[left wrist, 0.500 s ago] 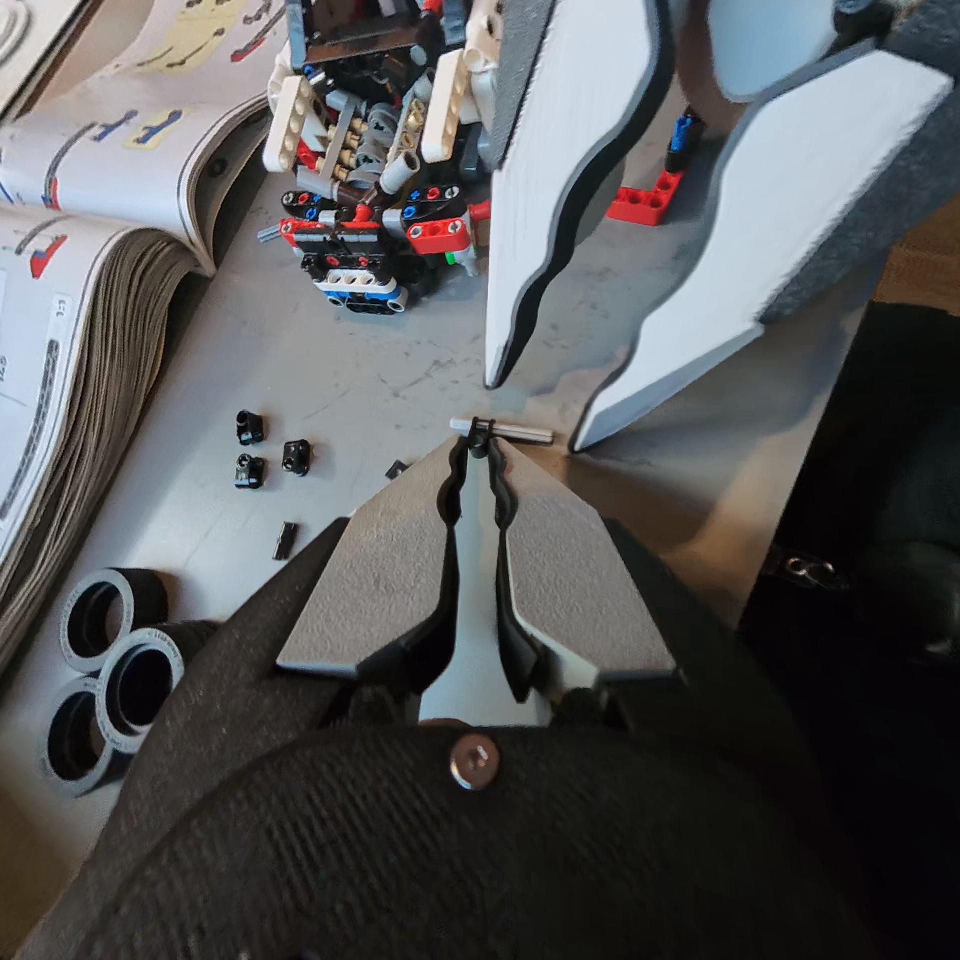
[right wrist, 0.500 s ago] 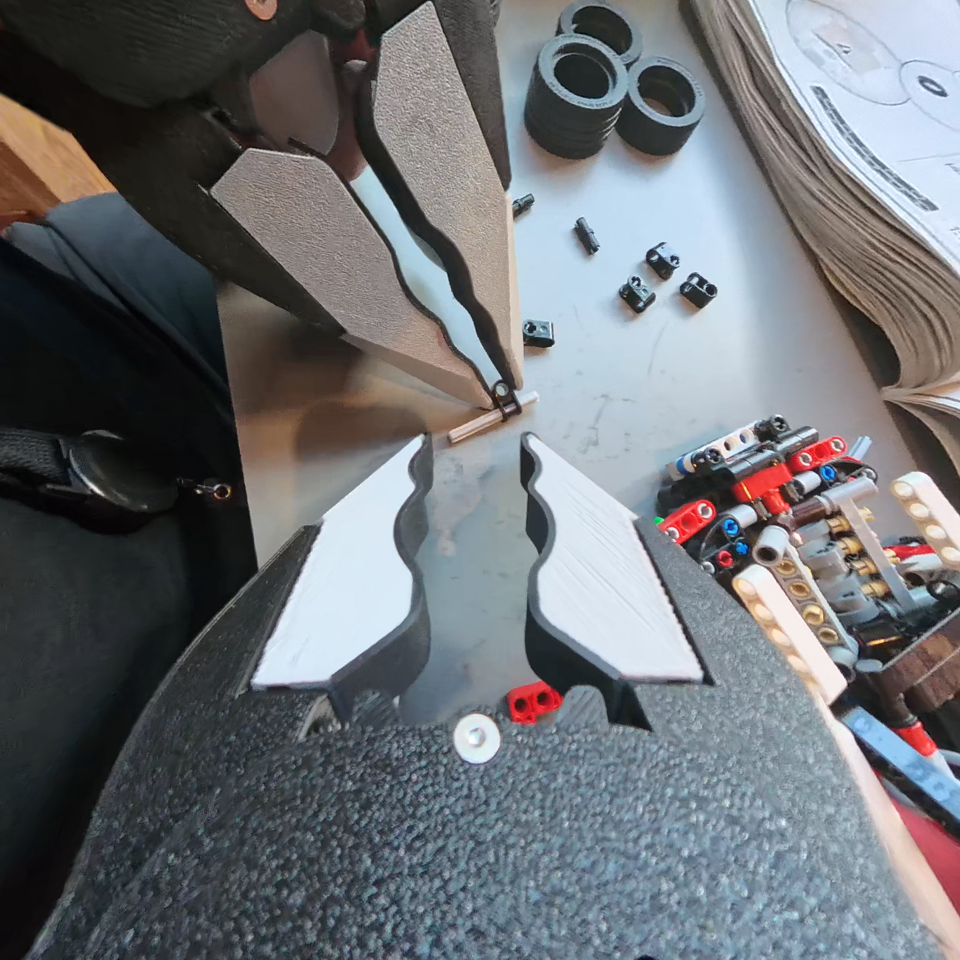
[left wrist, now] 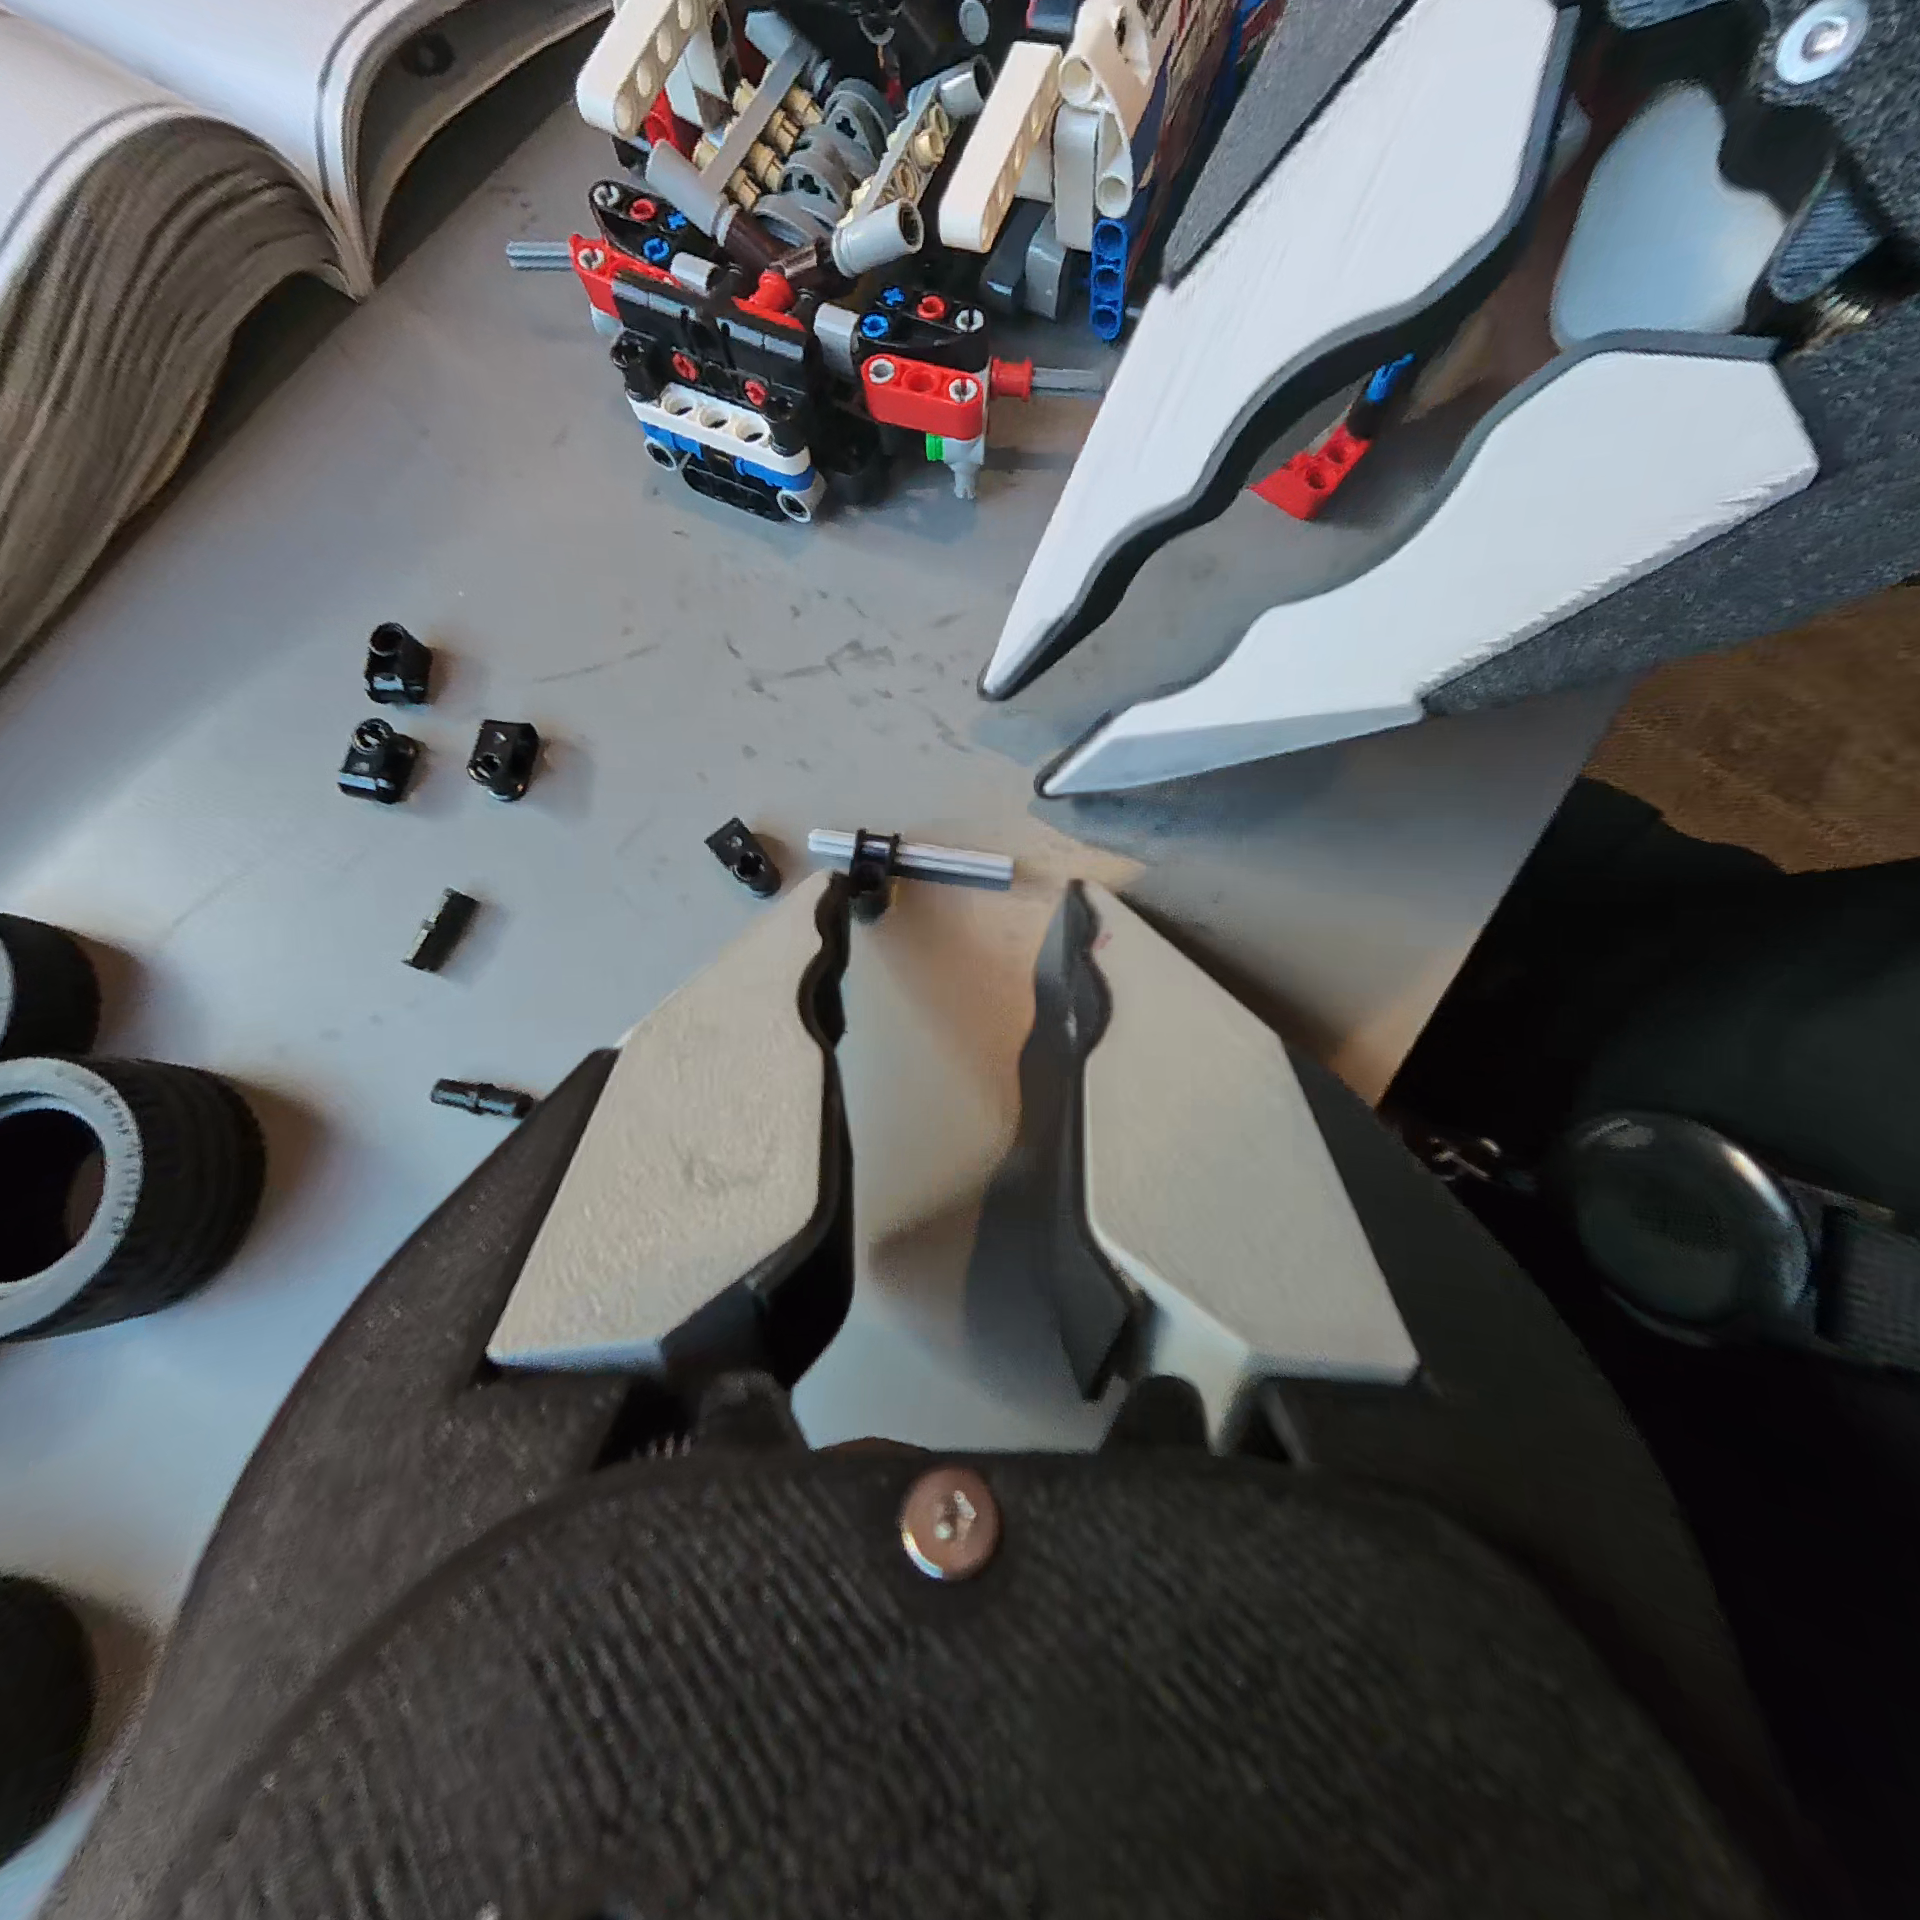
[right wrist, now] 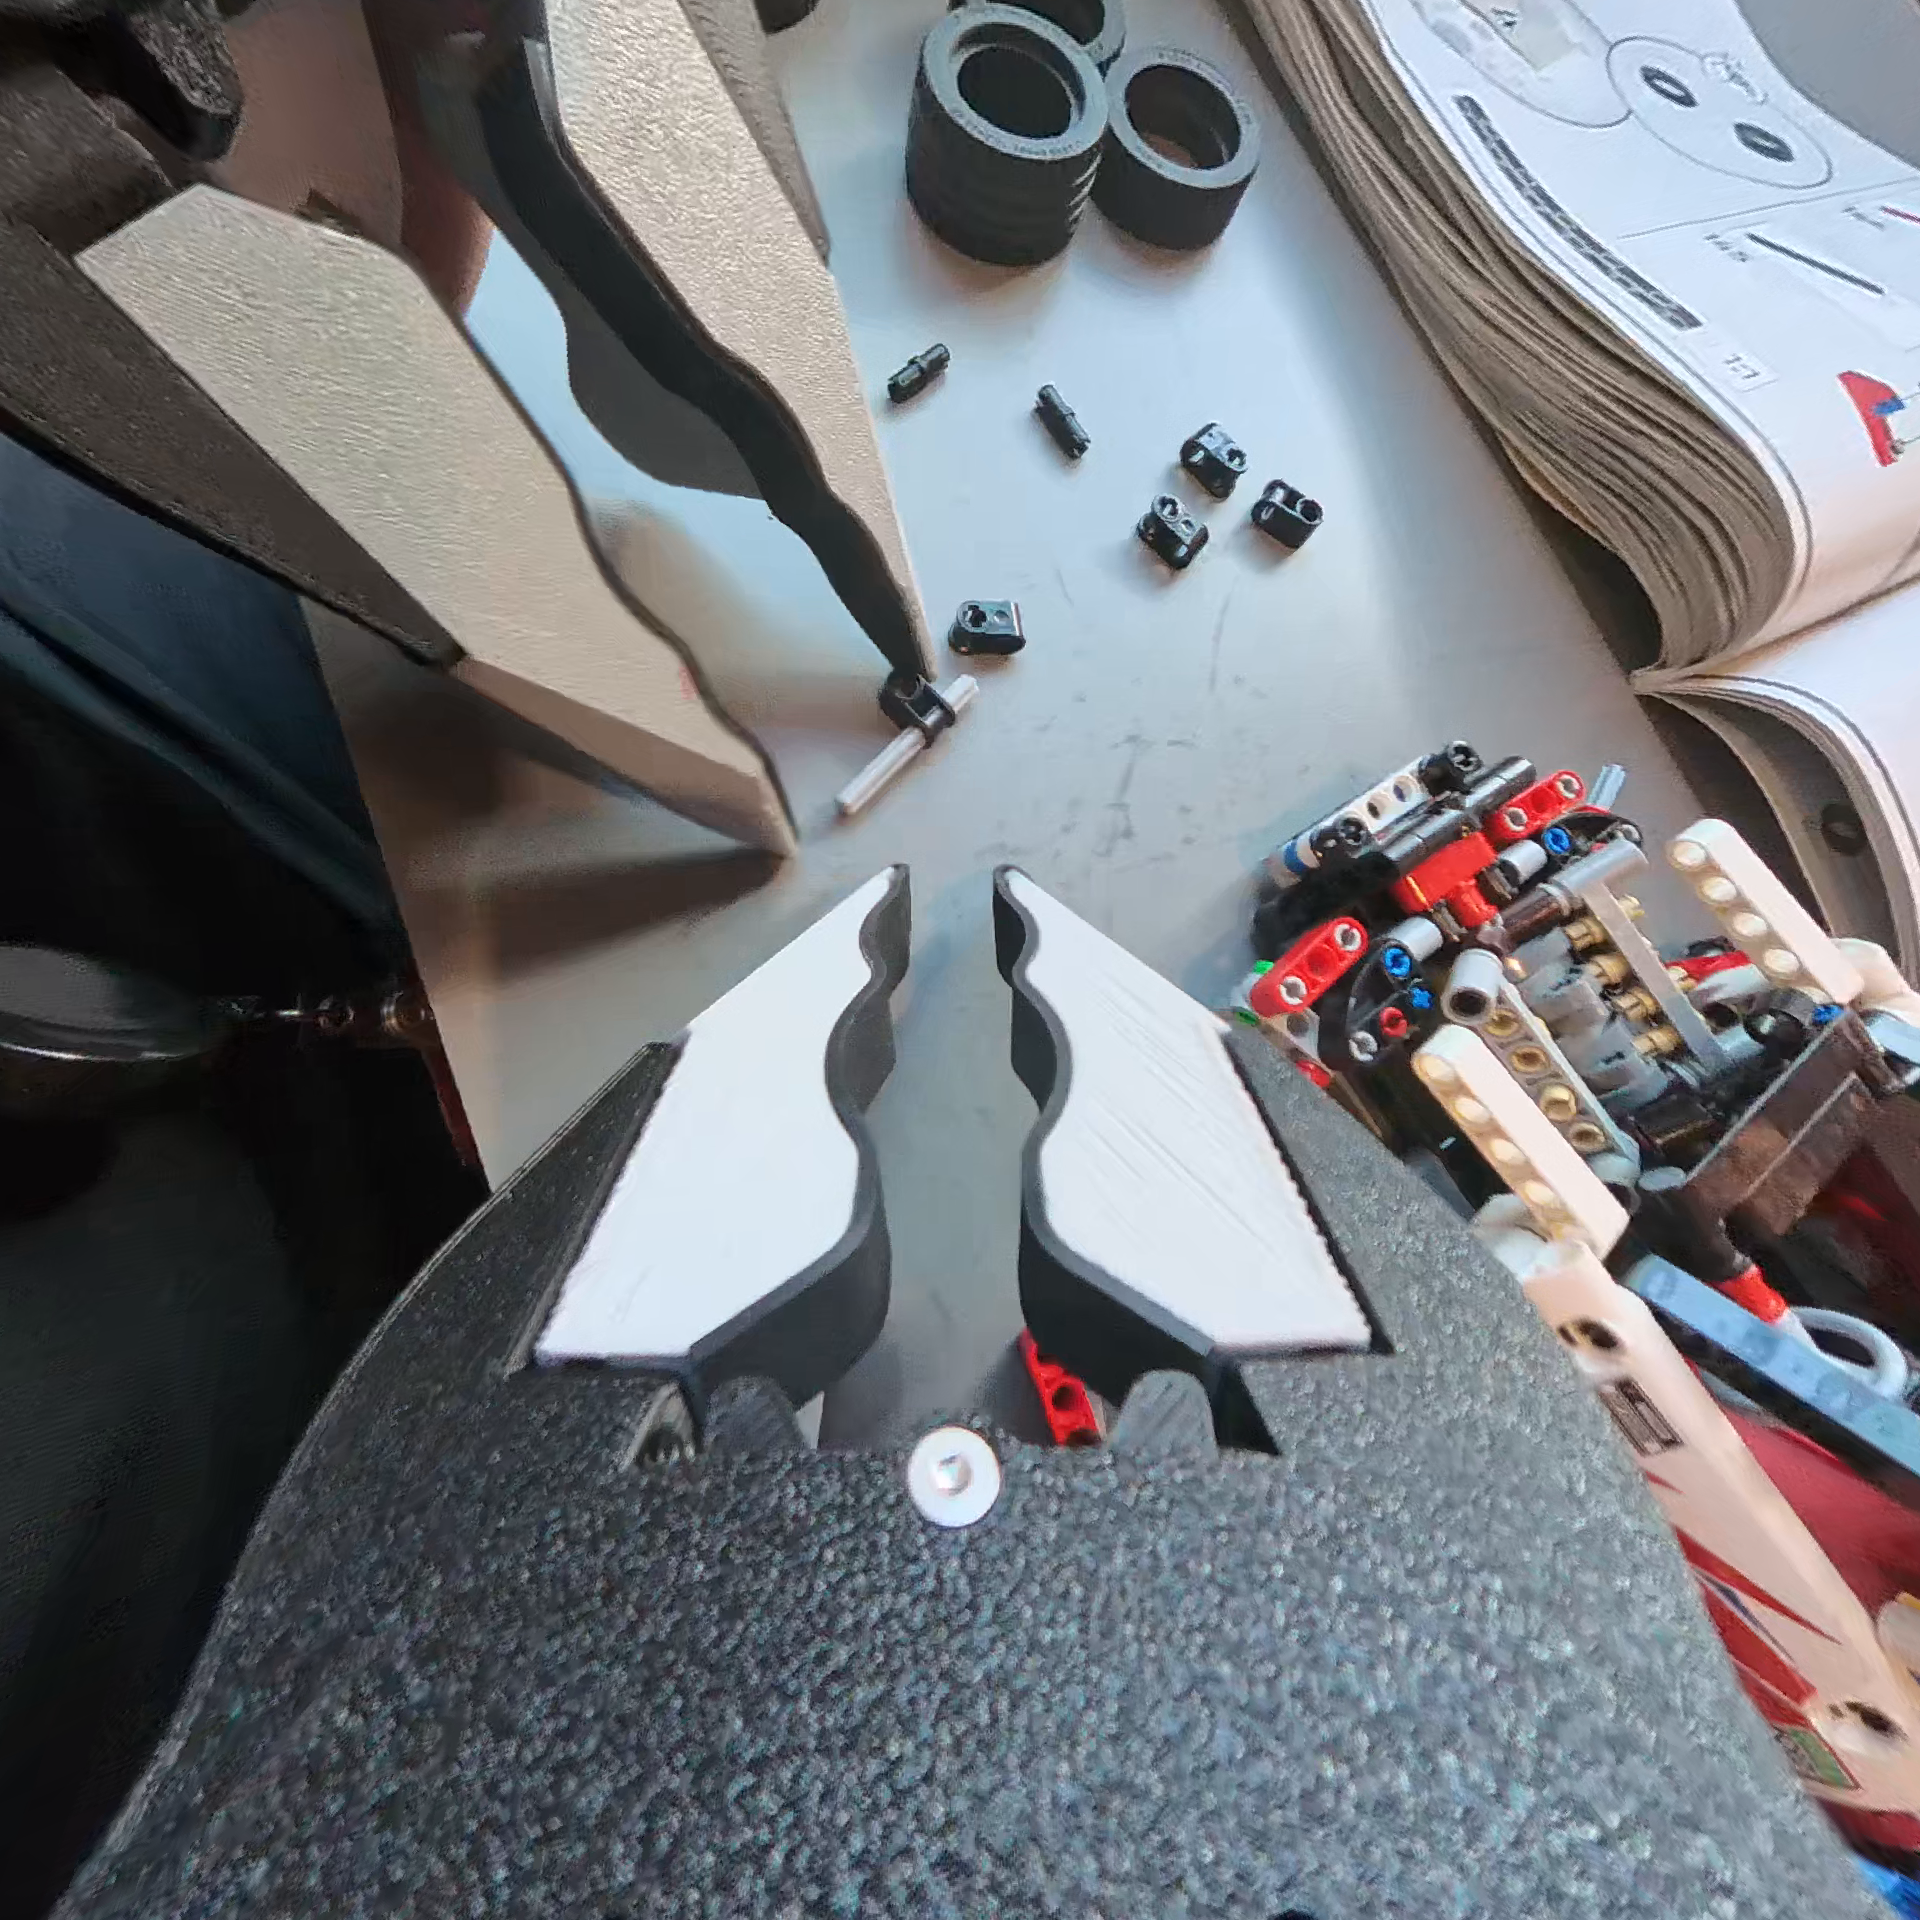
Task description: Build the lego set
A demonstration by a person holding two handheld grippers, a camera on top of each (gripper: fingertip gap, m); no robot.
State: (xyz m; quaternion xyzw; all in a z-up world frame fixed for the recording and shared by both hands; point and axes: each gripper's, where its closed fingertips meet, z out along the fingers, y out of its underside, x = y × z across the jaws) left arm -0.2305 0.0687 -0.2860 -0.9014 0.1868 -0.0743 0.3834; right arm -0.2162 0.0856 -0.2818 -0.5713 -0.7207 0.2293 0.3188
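Note:
A grey axle with a black connector threaded on it lies on the grey table. My left gripper is open, and its left fingertip touches the connector. In the right wrist view the axle lies between the left gripper's spread fingers. My right gripper is open a little and empty, its tips just short of the axle; it also shows in the left wrist view. The part-built model stands beyond.
Several loose black connectors and pins lie on the table. Black tyres, an open instruction book and a red piece are near. The table edge borders a person's dark clothing. Less than 4 cm separates the two grippers' tips.
My left gripper has opened and let go of the connector on the axle, which now rests on the table. My right gripper's fingers have come closer together.

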